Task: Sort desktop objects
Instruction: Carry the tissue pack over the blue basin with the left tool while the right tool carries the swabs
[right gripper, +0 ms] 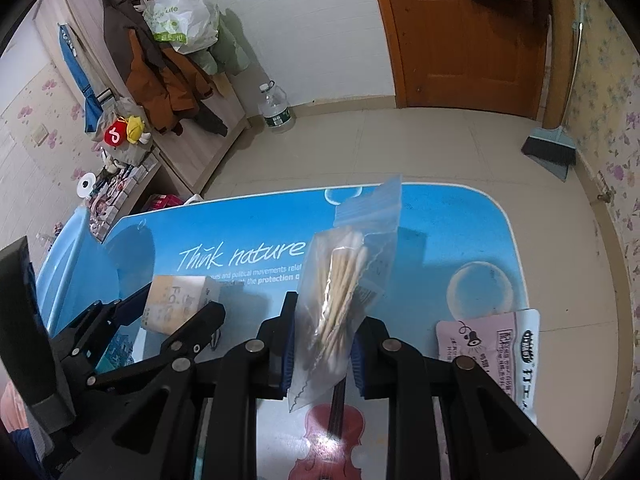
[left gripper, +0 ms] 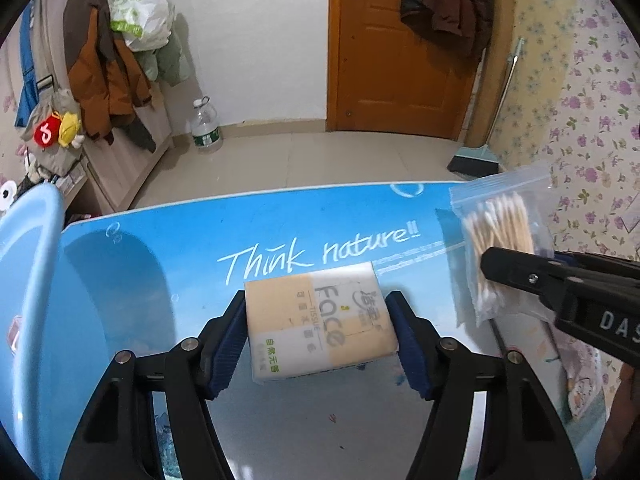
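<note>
1. The left gripper [left gripper: 320, 332] has its blue pads against both sides of the tissue pack [left gripper: 320, 324], which sits over the near middle of the blue table [left gripper: 160, 248]. Whether the pack rests on the surface or is just clear of it cannot be told.
2. The right gripper [right gripper: 323, 344] is narrow, clamped on the zip bag of cotton swabs [right gripper: 340, 292], held up above the table to the right of the tissue pack.
3. Risk: the tissue pack is soft, so the pads may dent it and let it pivot or slide out, as it already sits slightly askew between them.
4. Risk: the bag is thin, slick film (held low, with most of it standing free above the pads); it could slip or swing.
5. Risk: the two grippers are near each other, so a sideways move by either could knock the other's load.
6. The blue basin [left gripper: 28, 280] at the left is cut off by the frame; its inside is unseen (likely the sorting container, though that is a judgement).
7. The pink-white packet [right gripper: 492, 344] at the near right is partly hidden; its print is illegible.
</note>
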Demonstrator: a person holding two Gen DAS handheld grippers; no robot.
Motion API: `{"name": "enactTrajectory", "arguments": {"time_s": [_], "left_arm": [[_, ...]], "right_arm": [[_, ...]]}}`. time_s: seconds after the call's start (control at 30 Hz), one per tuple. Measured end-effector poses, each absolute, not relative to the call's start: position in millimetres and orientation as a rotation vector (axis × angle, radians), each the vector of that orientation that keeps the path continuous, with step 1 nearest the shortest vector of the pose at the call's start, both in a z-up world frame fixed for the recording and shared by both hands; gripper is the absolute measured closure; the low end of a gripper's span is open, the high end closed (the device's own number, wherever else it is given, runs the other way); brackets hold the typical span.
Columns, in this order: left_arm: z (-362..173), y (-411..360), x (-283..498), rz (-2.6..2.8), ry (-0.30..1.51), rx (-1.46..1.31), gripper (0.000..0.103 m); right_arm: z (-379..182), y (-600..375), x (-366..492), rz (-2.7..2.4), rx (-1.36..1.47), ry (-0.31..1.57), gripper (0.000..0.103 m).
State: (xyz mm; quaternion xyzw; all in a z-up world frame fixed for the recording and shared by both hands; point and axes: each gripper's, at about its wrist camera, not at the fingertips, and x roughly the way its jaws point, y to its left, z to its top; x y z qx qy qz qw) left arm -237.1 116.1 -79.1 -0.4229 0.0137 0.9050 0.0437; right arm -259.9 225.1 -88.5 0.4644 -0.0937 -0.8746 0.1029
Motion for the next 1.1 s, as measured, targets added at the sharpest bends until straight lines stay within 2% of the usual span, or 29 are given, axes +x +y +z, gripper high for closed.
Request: {"name": "enactTrajectory", "arguments": {"time_s": [0.4, 1.1], "left_arm": [[-39.0, 114.4, -201.0, 2.801, 0.078, -1.148, 0.038], [43.4, 74.1, -124.8, 2.883, 0.023, -0.938, 0.038]], "right_arm": [[-51.7, 227.3, -223.8, -2.647, 1.315, -0.273, 0.079], [22.9, 170.0, -124.6, -2.797, 1.146, -0.055, 0.079]]}}
